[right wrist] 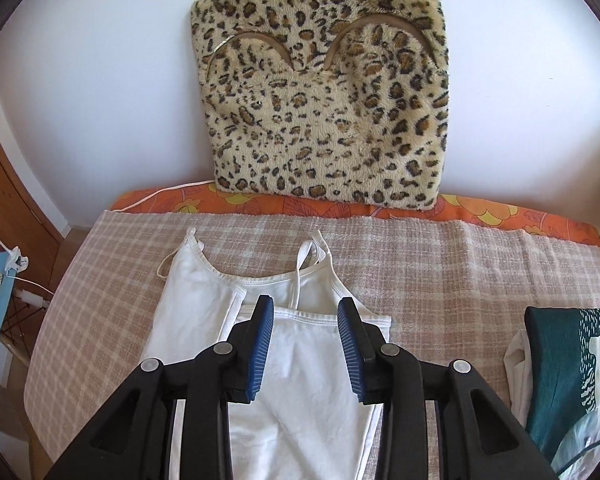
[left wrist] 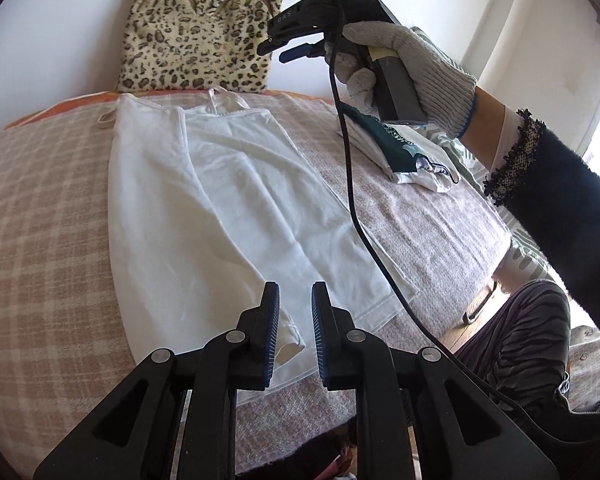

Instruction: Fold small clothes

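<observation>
A white strappy camisole [left wrist: 204,200] lies flat on the checked pink blanket [left wrist: 40,220], one side folded over its middle. It also shows in the right wrist view [right wrist: 300,360], straps toward the wall. My left gripper [left wrist: 295,296] is open and empty, just above the camisole's hem end. My right gripper [right wrist: 305,308] is open and empty above the top of the camisole; in the left wrist view it [left wrist: 278,46] is held high in a gloved hand near the far end.
A leopard-print cushion [right wrist: 328,96] leans on the white wall at the back. A folded pile of green and white clothes [right wrist: 560,380] lies at the right; it also shows in the left wrist view [left wrist: 396,148]. A black cable [left wrist: 352,184] hangs from the right gripper.
</observation>
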Demonstrator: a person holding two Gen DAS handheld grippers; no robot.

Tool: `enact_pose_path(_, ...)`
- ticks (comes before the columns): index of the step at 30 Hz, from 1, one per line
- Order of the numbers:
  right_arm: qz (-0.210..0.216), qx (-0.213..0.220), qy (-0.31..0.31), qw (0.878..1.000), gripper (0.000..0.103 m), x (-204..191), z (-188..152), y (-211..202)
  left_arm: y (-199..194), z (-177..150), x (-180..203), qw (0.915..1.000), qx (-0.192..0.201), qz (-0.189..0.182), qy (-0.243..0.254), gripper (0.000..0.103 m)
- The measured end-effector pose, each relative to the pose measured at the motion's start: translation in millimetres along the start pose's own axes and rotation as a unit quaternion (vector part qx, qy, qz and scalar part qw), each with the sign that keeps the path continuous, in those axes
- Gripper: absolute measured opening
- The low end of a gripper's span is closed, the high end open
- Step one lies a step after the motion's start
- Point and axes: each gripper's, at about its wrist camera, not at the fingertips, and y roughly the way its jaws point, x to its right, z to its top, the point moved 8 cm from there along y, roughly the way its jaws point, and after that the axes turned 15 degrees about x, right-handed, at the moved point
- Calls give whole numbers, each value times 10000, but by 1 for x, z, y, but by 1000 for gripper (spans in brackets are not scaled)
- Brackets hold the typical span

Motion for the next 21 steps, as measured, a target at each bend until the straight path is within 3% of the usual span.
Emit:
enact_pose_path(8, 8, 184, 129, 9997, 35, 39, -29, -65, 15, -5, 46, 9965, 47, -90, 832, 17)
enact_pose_path(10, 23, 218, 190, 9996, 36, 50, -38, -78, 20, -9, 60, 9941, 38, -159, 1070, 37)
enact_pose_path(12, -1, 243, 278, 9993, 40, 61, -44, -89, 25, -13, 72, 9925, 24, -280, 1194, 43)
enact_pose_path(14, -22, 296, 361, 9989, 54, 71, -47, -99, 31, -20, 81, 9905, -81, -384, 1316, 43)
enact_pose_path(21, 9, 439, 545, 9975, 64, 102, -55, -118, 52, -39, 102, 9833, -339, -464, 1724, 43)
